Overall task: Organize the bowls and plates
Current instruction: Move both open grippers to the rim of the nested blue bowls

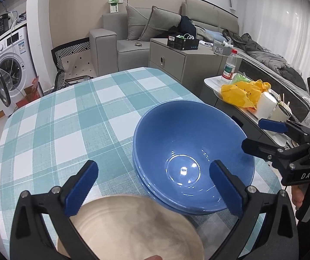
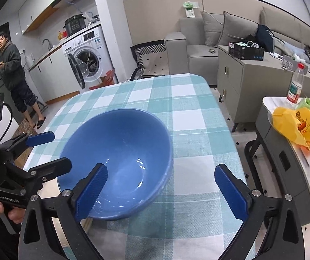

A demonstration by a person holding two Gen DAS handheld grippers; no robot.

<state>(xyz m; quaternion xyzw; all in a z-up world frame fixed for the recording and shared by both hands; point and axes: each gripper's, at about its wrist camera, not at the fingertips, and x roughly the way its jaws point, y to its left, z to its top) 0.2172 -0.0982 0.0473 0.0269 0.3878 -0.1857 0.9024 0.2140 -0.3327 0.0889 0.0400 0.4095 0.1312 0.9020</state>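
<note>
A stack of blue bowls (image 1: 193, 158) stands on the table with the teal checked cloth (image 1: 68, 119). A beige plate (image 1: 133, 227) lies just in front of the stack, under my left gripper (image 1: 153, 173), which is open wide and holds nothing. Its right finger hangs over the top bowl's near rim. My right gripper (image 1: 261, 135) is open beside the stack's right side. In the right wrist view the blue bowls (image 2: 120, 156) sit left of centre. The right gripper (image 2: 161, 175) is open and empty, its left pad over the bowl's near rim. The left gripper (image 2: 53, 151) is open at the left.
To the right, a low side table (image 2: 284, 162) carries a yellow bag (image 2: 297, 125), a bottle (image 2: 295, 84) and a white roll. A grey cabinet (image 2: 252, 82) and a sofa lie beyond the table. A person (image 2: 14, 69) stands far left by the washing machine (image 2: 87, 58).
</note>
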